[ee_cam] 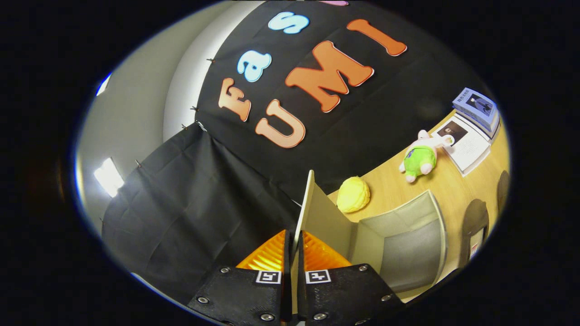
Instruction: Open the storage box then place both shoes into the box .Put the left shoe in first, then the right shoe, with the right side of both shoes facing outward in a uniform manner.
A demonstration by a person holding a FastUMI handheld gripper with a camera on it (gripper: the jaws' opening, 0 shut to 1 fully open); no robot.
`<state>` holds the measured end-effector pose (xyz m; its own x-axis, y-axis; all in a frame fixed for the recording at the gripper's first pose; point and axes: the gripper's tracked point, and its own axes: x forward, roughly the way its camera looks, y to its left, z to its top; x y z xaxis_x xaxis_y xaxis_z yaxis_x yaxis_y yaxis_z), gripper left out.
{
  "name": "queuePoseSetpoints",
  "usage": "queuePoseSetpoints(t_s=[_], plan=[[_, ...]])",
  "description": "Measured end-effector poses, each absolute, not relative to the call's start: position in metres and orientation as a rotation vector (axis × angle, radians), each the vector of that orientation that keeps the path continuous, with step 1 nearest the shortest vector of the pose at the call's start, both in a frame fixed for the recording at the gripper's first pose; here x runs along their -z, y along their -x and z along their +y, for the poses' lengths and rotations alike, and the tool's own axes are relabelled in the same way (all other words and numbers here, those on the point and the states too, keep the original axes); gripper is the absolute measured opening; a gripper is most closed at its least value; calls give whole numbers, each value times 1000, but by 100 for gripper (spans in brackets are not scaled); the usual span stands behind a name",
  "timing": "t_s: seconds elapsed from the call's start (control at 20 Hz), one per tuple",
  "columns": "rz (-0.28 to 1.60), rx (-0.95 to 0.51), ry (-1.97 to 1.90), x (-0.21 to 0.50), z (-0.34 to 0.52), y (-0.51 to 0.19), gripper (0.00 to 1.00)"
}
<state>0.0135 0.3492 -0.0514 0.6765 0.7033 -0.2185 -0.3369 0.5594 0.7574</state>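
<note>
Tool (294, 267) pinching raised lid (312, 213) of storage box (410, 253); box interior partly cut off.

We see a fairly dim booth lit from overhead: a bright ceiling light (108, 176) blows out to white beside the black cloth wall (190, 199), and a second glare patch (103, 84) sits higher on the pale wall. The fisheye bends straight lines strongly, and the books (476, 107) near the rim look stretched and soft. The tabletop (398, 190) takes warm, even light, with dark rounded shadows (476, 215) on it. The raised lid (304, 208) of the storage box (408, 253), pinched between the fingers (271, 253), stays sharp.
</note>
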Motion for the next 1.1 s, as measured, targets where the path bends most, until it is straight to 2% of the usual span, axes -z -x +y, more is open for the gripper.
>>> queuePoseSetpoints(t_s=[0.15, 0.25, 0.35, 0.45, 0.5, 1.1], plan=[[545, -725, -722, 43, 391, -2, 13], [557, -782, -675, 44, 413, 9, 28], [549, -780, -627, 51, 413, 10, 60], [530, -734, -600, 58, 400, 2, 88], [514, -706, -591, 59, 391, -5, 96], [402, -436, -428, 96, 246, -37, 98]])
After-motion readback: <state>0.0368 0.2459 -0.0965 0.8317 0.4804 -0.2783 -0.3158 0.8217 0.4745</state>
